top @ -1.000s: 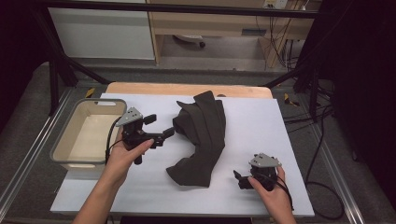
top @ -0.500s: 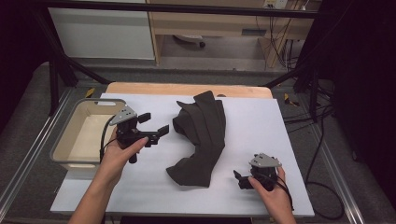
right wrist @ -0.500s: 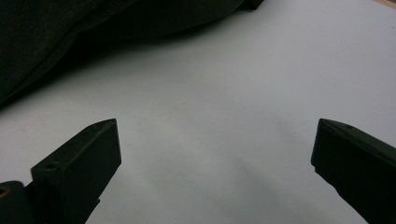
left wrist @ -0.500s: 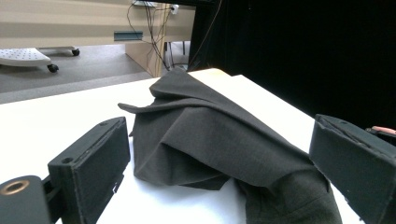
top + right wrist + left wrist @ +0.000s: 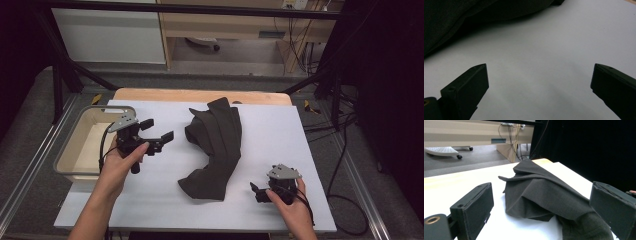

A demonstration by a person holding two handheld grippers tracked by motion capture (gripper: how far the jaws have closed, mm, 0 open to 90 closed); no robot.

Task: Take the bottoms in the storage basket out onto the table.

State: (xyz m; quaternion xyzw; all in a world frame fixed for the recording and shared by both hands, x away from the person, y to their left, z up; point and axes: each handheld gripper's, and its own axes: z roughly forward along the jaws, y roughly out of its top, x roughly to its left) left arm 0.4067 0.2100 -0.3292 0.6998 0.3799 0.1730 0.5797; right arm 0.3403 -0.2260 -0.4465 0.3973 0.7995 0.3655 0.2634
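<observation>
A dark grey cloth [image 5: 216, 145] lies crumpled in a long heap on the middle of the white table top [image 5: 280, 125]. My left gripper [image 5: 158, 130] hovers just left of the cloth's far part, open and empty, with its jaws pointing at the cloth. Seen from the left gripper view, the cloth [image 5: 541, 195] sits a little beyond the open left gripper [image 5: 541, 187]. My right gripper [image 5: 256, 191] rests low near the front right, open and empty, right of the cloth's near end. In the right gripper view, the cloth [image 5: 461, 17] lies beyond the open right gripper [image 5: 540, 66], with bare white table between.
A beige bin [image 5: 70, 150] with a grey rim stands at the table's left edge, close behind my left hand. A wooden strip [image 5: 200, 95] runs along the far edge. Black frame bars and cables surround the table.
My left gripper has drawn slightly left and toward the far side, away from the cloth. The right gripper and the cloth have not moved.
</observation>
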